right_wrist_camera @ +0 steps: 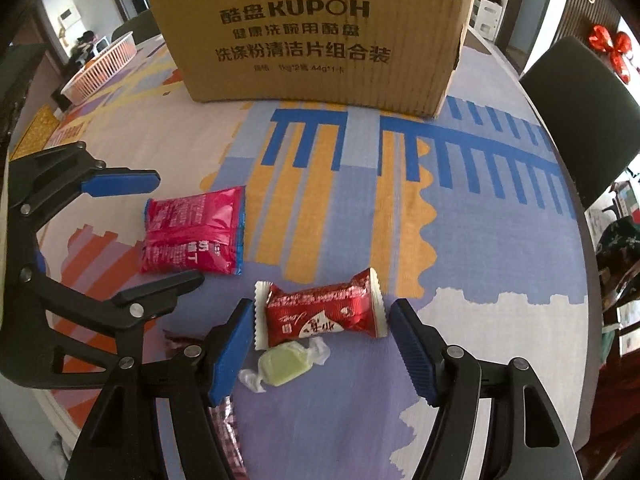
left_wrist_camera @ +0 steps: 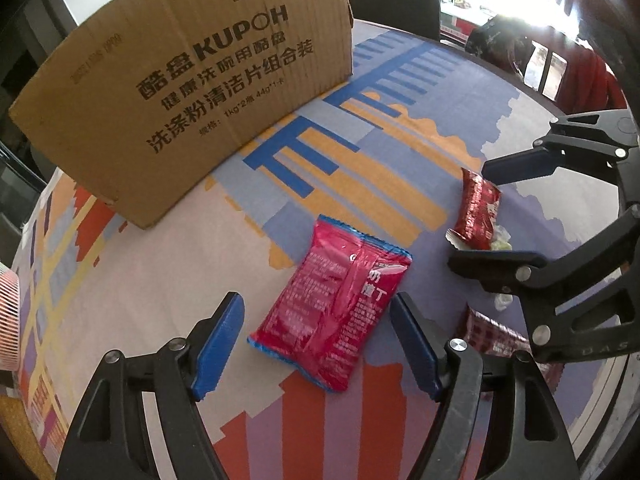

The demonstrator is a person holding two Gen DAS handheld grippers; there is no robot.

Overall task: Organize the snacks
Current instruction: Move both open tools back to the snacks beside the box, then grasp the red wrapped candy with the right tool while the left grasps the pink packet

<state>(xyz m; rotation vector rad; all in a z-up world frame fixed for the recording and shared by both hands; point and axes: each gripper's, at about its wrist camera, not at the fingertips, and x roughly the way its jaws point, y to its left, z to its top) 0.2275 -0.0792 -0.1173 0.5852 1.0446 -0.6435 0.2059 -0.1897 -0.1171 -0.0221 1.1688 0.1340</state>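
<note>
A pink-red snack packet [left_wrist_camera: 334, 306] lies flat on the patterned tablecloth, between the open blue pads of my left gripper [left_wrist_camera: 318, 346]; it also shows in the right wrist view [right_wrist_camera: 194, 232]. A dark red wrapped snack [right_wrist_camera: 324, 310] lies between the open fingers of my right gripper [right_wrist_camera: 322, 350], with a green wrapped candy [right_wrist_camera: 284, 366] just in front of it. In the left wrist view that red snack [left_wrist_camera: 478, 212] sits between the right gripper's [left_wrist_camera: 466, 216] open fingers. A third red-patterned packet [left_wrist_camera: 496, 338] lies partly hidden under the gripper frames. Neither gripper holds anything.
A large brown cardboard box [right_wrist_camera: 320, 36] stands at the back of the round table [right_wrist_camera: 500, 240]. A pink slatted basket [right_wrist_camera: 100, 68] sits at the far left edge. A dark chair [right_wrist_camera: 580, 112] stands at the right.
</note>
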